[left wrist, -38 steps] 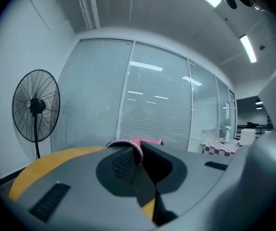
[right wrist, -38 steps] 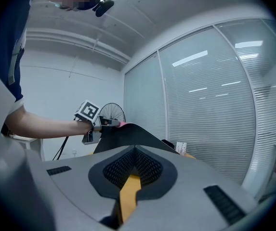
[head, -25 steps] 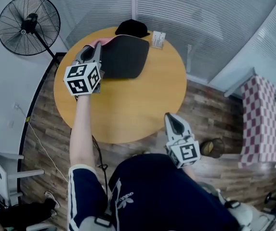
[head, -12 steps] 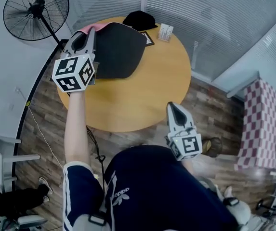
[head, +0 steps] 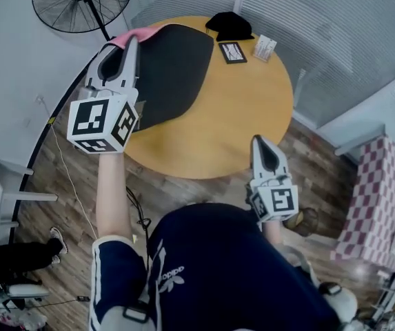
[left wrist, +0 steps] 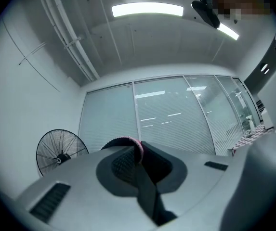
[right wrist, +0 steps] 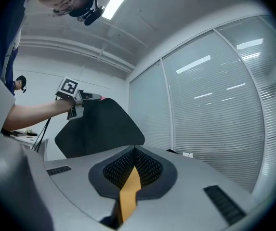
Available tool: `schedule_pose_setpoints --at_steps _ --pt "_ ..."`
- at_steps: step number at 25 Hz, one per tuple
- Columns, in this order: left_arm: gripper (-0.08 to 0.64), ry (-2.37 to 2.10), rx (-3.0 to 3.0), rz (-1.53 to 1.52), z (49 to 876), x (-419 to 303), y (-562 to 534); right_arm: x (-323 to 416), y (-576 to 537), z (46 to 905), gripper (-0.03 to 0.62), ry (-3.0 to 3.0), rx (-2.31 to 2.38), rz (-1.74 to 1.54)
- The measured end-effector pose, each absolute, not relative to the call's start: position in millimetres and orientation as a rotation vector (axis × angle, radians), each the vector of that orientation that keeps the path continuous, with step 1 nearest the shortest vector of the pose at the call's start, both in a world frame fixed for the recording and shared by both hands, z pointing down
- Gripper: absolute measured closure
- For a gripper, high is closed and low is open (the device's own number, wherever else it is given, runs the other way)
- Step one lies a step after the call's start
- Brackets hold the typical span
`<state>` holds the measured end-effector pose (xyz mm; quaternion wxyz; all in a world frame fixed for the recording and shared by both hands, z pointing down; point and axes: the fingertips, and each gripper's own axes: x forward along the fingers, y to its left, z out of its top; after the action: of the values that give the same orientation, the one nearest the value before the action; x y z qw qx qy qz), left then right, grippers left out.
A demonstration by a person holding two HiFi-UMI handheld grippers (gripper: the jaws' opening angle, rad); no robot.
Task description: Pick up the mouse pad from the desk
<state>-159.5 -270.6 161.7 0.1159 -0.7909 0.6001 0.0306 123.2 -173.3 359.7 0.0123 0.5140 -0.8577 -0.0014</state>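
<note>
The mouse pad [head: 173, 74] is black with a pink underside and hangs tilted above the left part of the round wooden desk [head: 238, 116]. My left gripper [head: 132, 41] is shut on its pink-edged far left corner. In the left gripper view the pink rim [left wrist: 128, 141] curls over the closed jaws of the left gripper [left wrist: 138, 150]. From the right gripper view the pad [right wrist: 99, 129] shows lifted in the air at the left. My right gripper [head: 259, 140] hovers by the desk's near edge, shut and holding nothing; its pads [right wrist: 142, 165] meet at the tip.
A black cap [head: 229, 25], a small framed card [head: 232, 52] and a white card stand [head: 264, 47] sit at the desk's far side. A standing fan [head: 80, 2] is at the far left, a checked cloth [head: 376, 205] at the right. Glass walls with blinds lie beyond.
My left gripper has risen and swung left with the pad, which has come up off the desk and now hangs tilted. The right gripper has lifted slightly.
</note>
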Motion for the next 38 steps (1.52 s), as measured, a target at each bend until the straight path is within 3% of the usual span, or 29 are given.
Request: schedule_pose_setpoints --at_steps 15,38 --pt "0.538 2.000 -2.152 0.011 185.2 -208.6 -150.6 73.0 -186.1 336.2 0.589 -2.775 1.483 -0.060" --pt "0.540 2.146 -2.240 -0.143 296.8 -192.9 -70.3 57.3 -126.7 329.3 0.589 -2.771 1.405 -0.073"
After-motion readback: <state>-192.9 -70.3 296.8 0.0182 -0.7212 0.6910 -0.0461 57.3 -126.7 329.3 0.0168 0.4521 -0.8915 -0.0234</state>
